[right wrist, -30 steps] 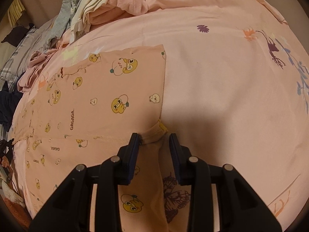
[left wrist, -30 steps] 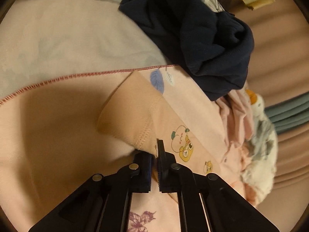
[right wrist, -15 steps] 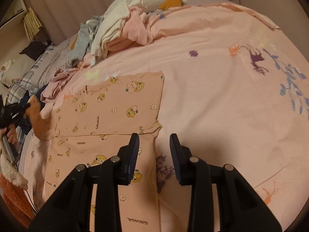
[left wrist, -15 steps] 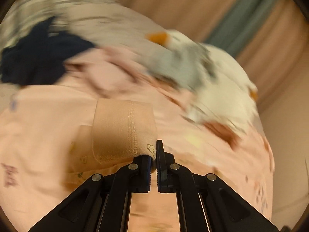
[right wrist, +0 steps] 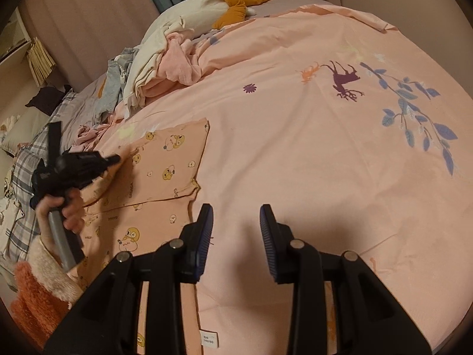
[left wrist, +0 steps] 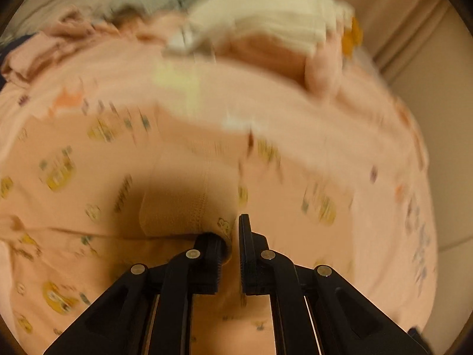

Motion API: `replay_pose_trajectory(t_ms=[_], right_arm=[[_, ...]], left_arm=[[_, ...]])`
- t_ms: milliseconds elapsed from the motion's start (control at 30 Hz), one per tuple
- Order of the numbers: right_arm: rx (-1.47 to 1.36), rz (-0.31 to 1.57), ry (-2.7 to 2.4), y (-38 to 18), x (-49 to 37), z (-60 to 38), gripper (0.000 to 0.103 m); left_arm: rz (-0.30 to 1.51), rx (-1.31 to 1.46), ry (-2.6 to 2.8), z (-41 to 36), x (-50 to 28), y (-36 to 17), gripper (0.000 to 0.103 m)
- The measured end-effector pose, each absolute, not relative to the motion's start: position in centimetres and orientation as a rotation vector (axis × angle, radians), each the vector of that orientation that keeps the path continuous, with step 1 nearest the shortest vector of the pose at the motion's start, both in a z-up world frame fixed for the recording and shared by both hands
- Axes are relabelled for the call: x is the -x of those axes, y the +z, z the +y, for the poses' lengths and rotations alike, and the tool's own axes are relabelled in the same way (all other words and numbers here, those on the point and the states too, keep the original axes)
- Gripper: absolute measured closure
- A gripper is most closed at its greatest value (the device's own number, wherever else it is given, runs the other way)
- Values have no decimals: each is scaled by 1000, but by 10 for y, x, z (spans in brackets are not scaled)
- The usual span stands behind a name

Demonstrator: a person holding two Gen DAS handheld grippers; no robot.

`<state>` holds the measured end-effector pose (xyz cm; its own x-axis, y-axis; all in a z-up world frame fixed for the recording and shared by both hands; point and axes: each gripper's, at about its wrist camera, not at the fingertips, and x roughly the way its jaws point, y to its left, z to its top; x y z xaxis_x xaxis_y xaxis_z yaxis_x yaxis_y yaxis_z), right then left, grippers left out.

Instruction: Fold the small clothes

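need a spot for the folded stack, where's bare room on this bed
The widest bare stretch of bedspread lies right of the peach printed garment, running to the purple deer print and blue leaf print. Crowded: the pile of clothes behind the garment, and the garment's left edge, where the left tool holds its cuff.

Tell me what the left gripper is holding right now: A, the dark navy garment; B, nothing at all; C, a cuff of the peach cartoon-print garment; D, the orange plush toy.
C: in the left wrist view the left gripper has its jaws nearly together on the cuff of the peach cartoon-print garment, which lies on the bedsheet.
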<state>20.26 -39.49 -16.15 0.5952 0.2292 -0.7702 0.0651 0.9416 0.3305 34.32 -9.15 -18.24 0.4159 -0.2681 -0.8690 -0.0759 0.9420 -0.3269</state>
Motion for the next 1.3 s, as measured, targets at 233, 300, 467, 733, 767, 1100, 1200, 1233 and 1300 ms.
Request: replay_pose_trajectory(t_ms=[233,300,467,733,767,1100,1200,1233,1300], right_arm=[[-381,941,139,-164,-207,-383,69],[-391,938,157,-163,-208,-379,69],[-371,936,194,-156,-210,-360,68],[-337,941,232,-141,-229,-327,64],[-331,942,243,-137,-232,-320,64],[-162,992,361,-108,-293,-214,46],[-102,1055,337,-116,-324,-175,46],[-92,1087,328,-122,-335,-163,46],[-97,1133,315,-136,-351,-146,46]], left_arm=[[1127,215,-208,-104,-322,-166,65],[1112,211,-261,-107,-314,-153,58],[1027,112,-352,-110,-288,-116,58],[928,-34,-28,-22,-252,-119,58],[948,-29,-4,-8,-250,-128,58],[1096,282,52,85,-246,-204,65],[1076,274,62,85,-248,-205,66],[1065,299,77,91,-252,-206,70],[1050,407,90,102,-259,-210,71]])
